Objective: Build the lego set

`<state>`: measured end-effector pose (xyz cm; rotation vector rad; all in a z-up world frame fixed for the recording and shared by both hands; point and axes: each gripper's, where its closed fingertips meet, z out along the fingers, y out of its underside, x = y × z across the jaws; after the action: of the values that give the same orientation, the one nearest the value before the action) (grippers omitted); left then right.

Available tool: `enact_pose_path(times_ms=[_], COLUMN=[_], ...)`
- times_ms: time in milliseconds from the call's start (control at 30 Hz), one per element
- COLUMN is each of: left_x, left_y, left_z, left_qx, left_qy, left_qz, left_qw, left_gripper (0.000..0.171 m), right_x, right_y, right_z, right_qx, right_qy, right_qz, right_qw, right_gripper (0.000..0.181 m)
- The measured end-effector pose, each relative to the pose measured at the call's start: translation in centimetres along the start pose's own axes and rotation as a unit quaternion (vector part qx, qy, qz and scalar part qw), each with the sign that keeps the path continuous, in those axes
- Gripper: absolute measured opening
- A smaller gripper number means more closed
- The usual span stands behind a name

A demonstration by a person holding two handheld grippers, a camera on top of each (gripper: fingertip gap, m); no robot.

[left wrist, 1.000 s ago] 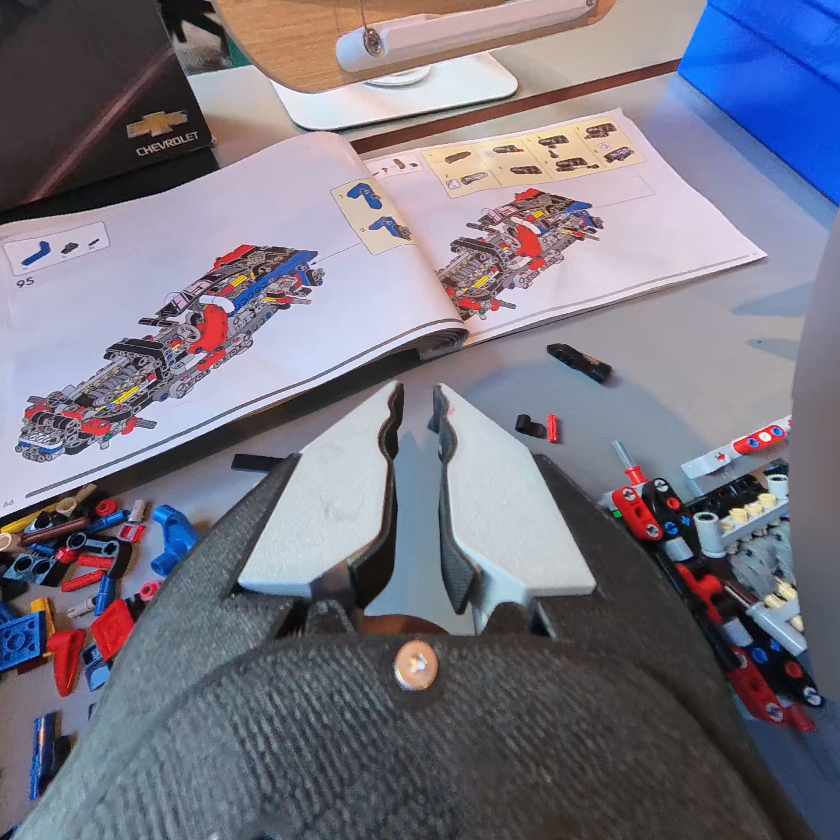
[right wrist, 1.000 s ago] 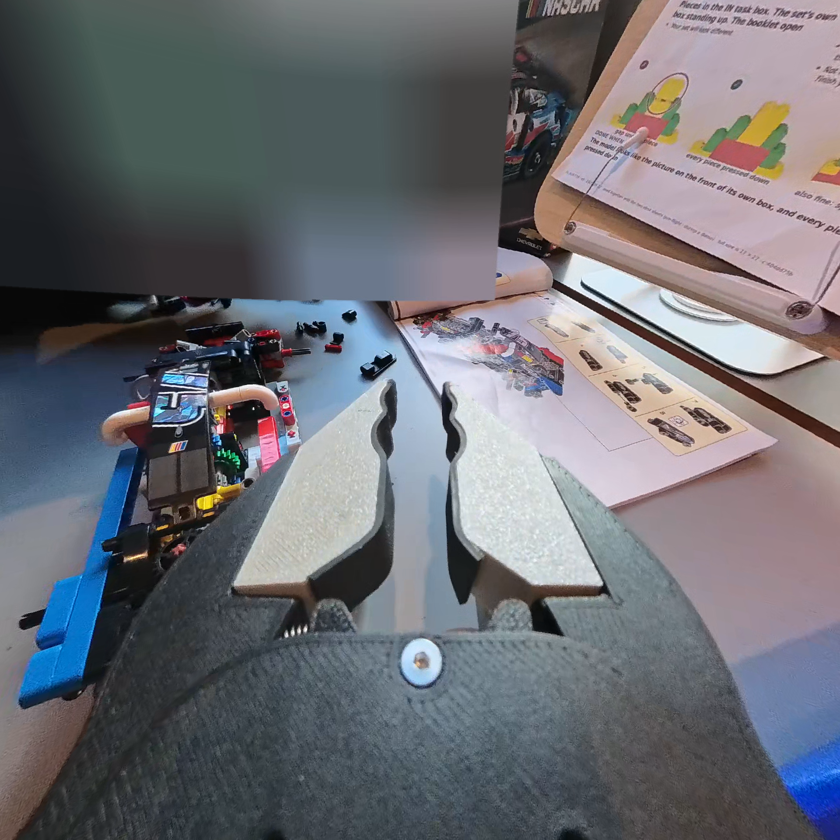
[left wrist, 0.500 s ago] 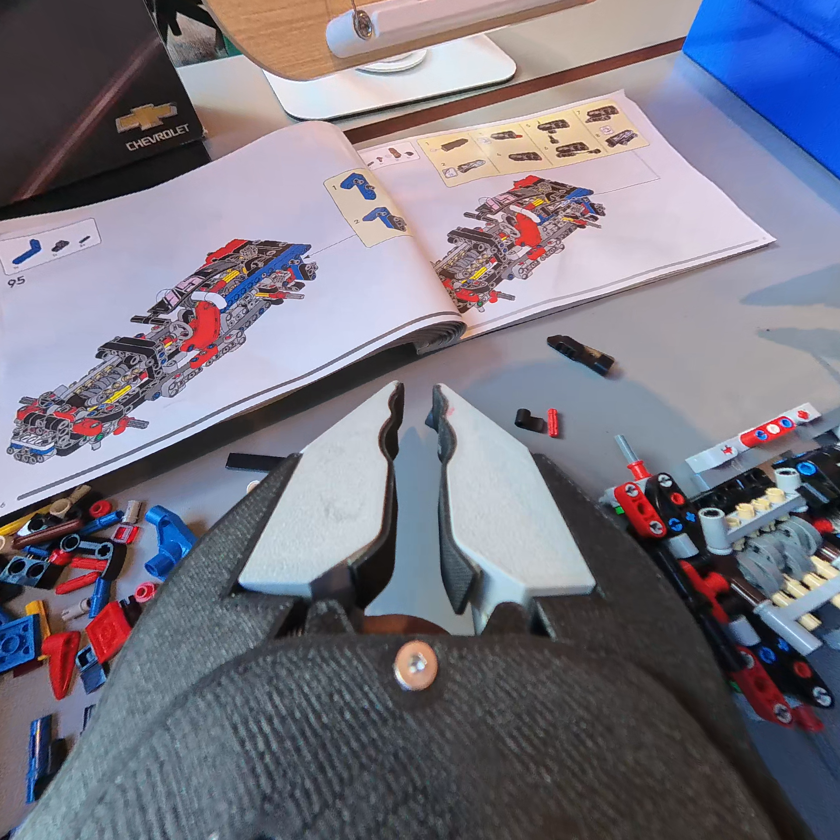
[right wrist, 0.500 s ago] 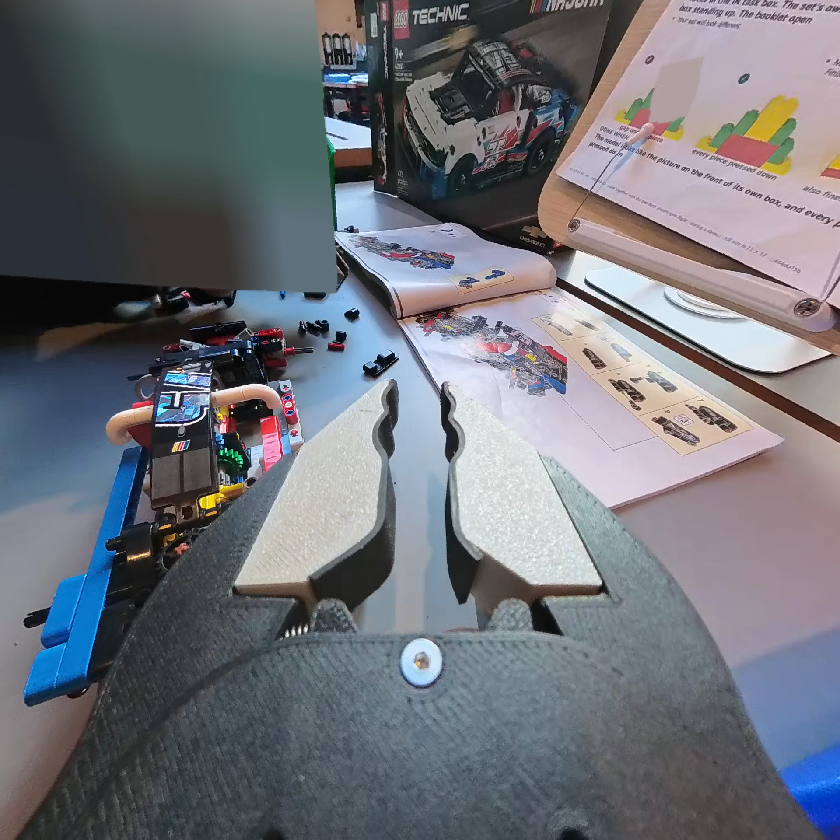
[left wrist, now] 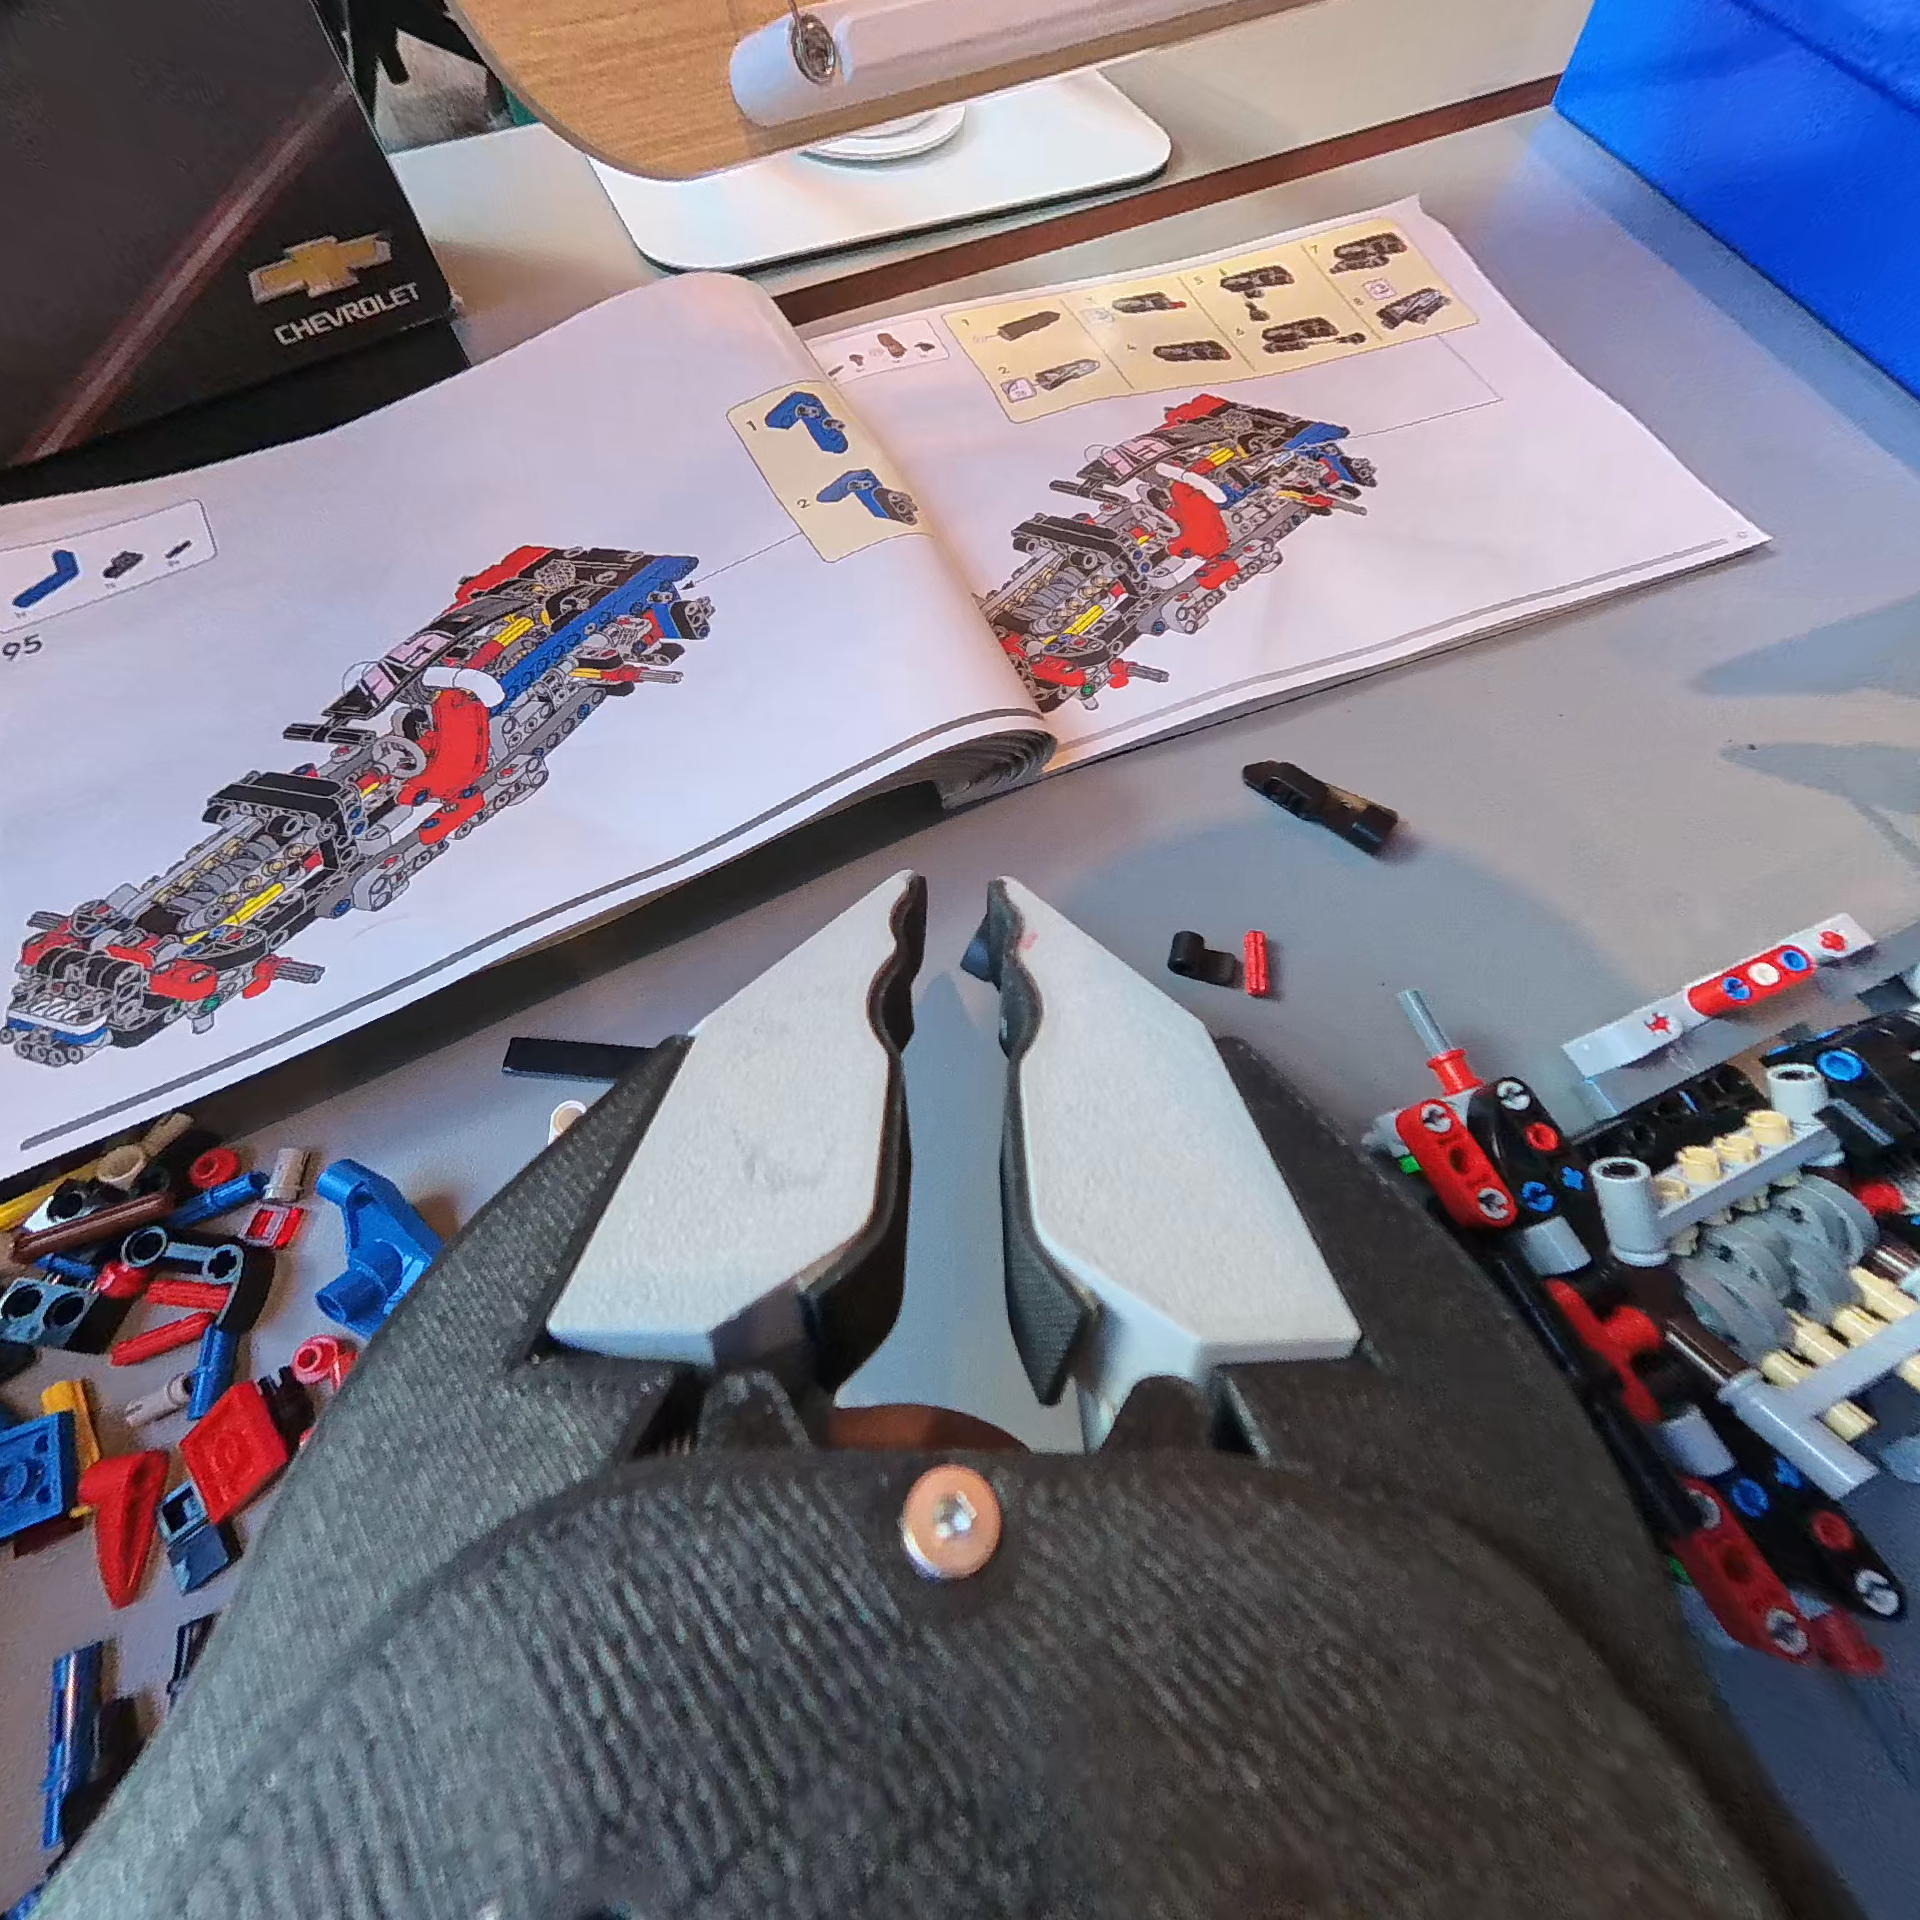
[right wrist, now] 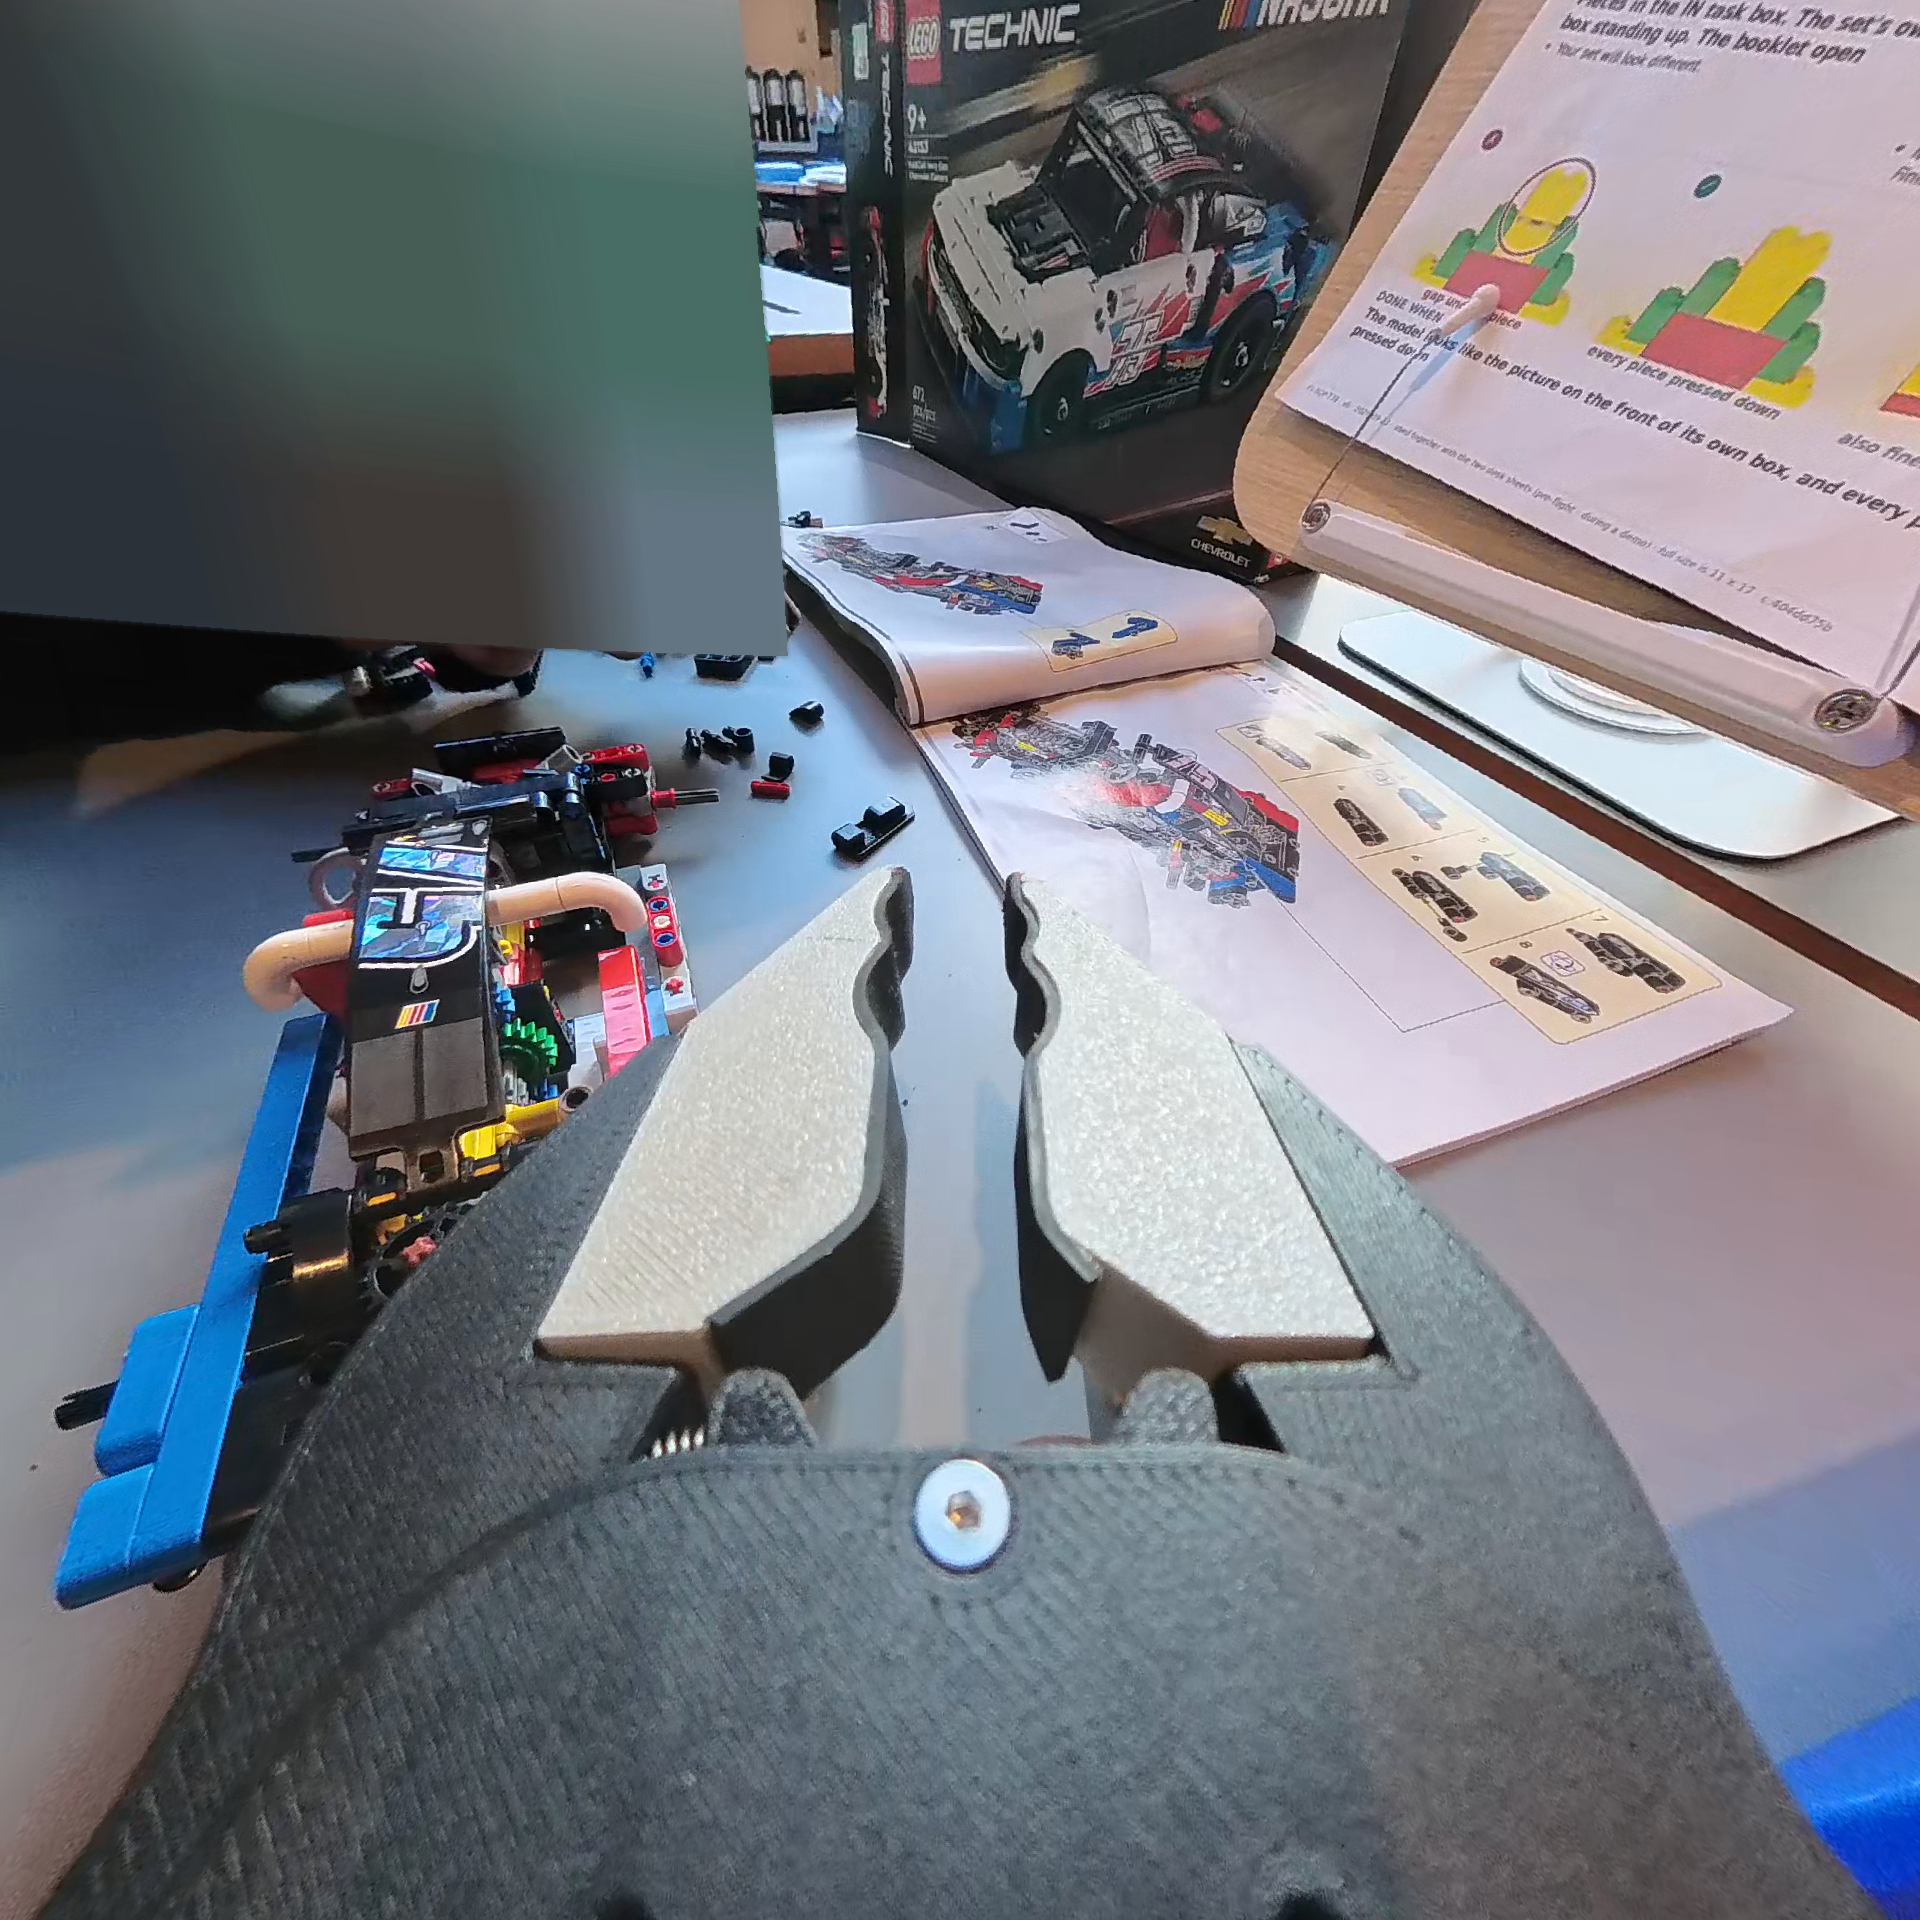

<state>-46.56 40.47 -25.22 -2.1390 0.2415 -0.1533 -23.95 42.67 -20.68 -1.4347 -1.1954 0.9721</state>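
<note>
left tongs [left wrist: 956, 899] slightly apart, empty, little changed | right tongs [right wrist: 956, 894] narrowly open, empty; box [right wrist: 1091, 239] now fully in sight | car [right wrist: 436, 1039] left of right tongs, lengthwise away

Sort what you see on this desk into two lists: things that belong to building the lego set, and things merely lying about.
Belongs to the job:
- part-built black, red and blue lego car chassis
- open white instruction booklet
- heap of loose red, blue and black lego pieces
- small black connector piece

Lying about:
- wooden stand on a white base
- blue bin
</note>
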Motion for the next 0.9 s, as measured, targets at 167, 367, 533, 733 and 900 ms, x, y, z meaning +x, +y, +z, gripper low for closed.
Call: enact_pose_path(times_ms=[167, 367, 533, 733, 900], left_x=[-0.1, -0.2, -0.1, 0.9, 0.7], left_y=[0.1, 0.2, 0.3, 1.6, 1.3], left_z=[0.0, 0.1, 0.1, 0.7, 1.0], left_qx=[-0.001, -0.004, -0.01, -0.059, -0.064], left_qy=[-0.001, -0.001, 0.008, 0.053, 0.046], left_qz=[-0.002, -0.001, 0.002, 0.034, 0.056], left_qw=[1.0, 1.0, 1.0, 0.996, 0.995], left_gripper=[0.009, 0.009, 0.015, 0.02, 0.018], right_x=[0.0, 0.0, -0.1, -0.2, -0.7], right_y=[0.0, 0.0, 0.0, 0.0, -0.1], right_z=[0.0, 0.0, -0.1, 0.0, -0.1], right_qx=[0.0, 0.001, 0.001, 0.001, 0.003], right_qy=[-0.001, -0.003, -0.004, -0.008, -0.018], right_qz=[0.002, 0.005, 0.004, 0.005, 0.007], right_qw=[1.0, 1.0, 1.0, 1.0, 1.0], right_gripper=[0.014, 0.014, 0.014, 0.013, 0.013])
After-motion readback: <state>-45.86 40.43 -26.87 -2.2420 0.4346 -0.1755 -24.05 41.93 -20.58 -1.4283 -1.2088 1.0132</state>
